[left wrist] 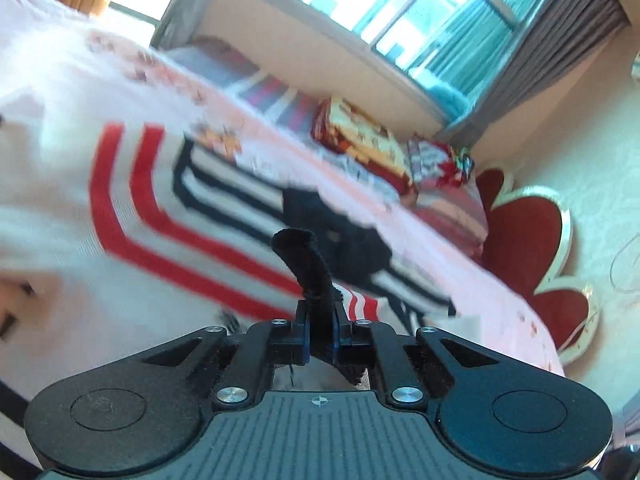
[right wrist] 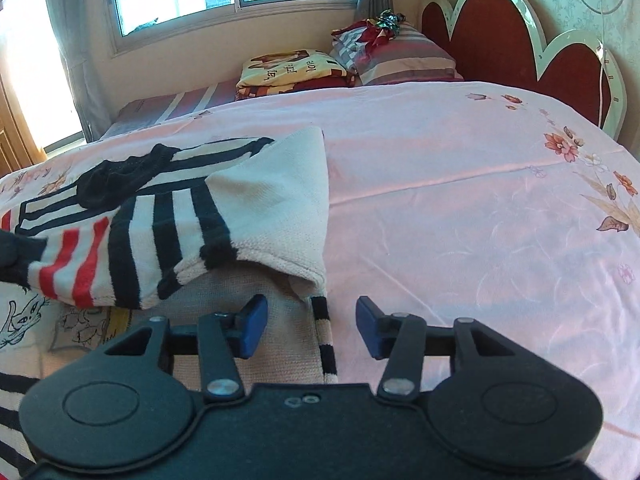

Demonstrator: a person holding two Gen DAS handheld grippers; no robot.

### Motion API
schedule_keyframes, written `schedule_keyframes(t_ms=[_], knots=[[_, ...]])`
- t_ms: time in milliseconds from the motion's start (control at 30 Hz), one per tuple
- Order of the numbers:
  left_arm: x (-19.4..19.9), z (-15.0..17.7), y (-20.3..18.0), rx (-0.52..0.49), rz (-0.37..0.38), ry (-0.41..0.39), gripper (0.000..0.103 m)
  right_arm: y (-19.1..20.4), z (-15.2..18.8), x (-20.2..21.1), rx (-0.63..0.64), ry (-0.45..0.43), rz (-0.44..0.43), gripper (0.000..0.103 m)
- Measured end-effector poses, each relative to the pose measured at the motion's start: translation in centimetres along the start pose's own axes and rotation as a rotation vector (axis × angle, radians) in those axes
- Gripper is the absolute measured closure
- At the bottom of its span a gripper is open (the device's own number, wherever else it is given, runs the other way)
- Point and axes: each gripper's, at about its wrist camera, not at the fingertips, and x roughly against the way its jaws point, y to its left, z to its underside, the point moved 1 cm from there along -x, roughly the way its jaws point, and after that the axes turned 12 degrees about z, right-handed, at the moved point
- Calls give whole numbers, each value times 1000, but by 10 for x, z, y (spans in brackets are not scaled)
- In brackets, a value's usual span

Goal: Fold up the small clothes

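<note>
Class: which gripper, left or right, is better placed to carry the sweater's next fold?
Left. The left gripper is shut on the sweater's black trim; the right gripper is open, holding nothing.

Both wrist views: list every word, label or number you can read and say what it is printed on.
"love": on the folded yellow and red blanket by the window, letters turned sideways.
Other words on that blanket: too small and distorted to read.
Cartoon print cloth beside the striped sweater: drawings only, with marks too blurred to read as text.
Left wrist view: blurred by motion, nothing readable.
</note>
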Motion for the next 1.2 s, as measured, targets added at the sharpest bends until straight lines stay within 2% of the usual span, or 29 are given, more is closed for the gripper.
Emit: schedule_keyframes(t_ms=[100, 167, 267, 333, 400, 467, 500, 600, 700, 767, 900, 1067, 1100, 1133, 1200], knots=[[12, -20, 11, -36, -39, -36, 93, 9, -4, -6, 6, 2, -13, 69], [12, -20, 24, -40, -69, -17, 93, 13, -6, -8, 11, -4, -14, 71], [5, -6, 44, -43, -121, 29, 93, 14, -6, -10, 0, -4, -21, 79], [-13, 7, 57, -56, -159, 112, 93, 11, -4, -13, -1, 8, -13, 81], [-15, 13, 54, -115, -177, 113, 93, 2, 0, -21, -47, 47, -20, 82], [-9, 9, 45, -140, -190, 113, 93, 1, -3, -16, -35, 51, -25, 81], [-2, 5, 43, -137, -190, 104, 86, 0, -3, -11, -27, 44, -27, 79], [27, -2, 43, -131, -242, 41, 42, -11, -2, 6, -52, 46, -52, 74], [42, -9, 37, -177, -238, 21, 42, -17, -8, 24, -62, -5, -67, 74], [37, -12, 26, -204, -195, 43, 42, -11, -20, 24, -47, -39, -81, 74], [-3, -6, 4, -240, -137, 97, 42, 20, -43, -3, -10, -21, -119, 74], [-54, 13, 11, -283, -173, 203, 42, 55, -60, -36, 50, -22, -102, 75], [-51, 15, 12, -317, -163, 178, 42, 56, -59, -44, 63, -4, -90, 77], [-49, 16, 13, -339, -157, 191, 42, 54, -56, -54, 76, 20, -77, 79], [-43, 15, 11, -351, -166, 202, 42, 44, -53, -57, 70, 15, -87, 90]])
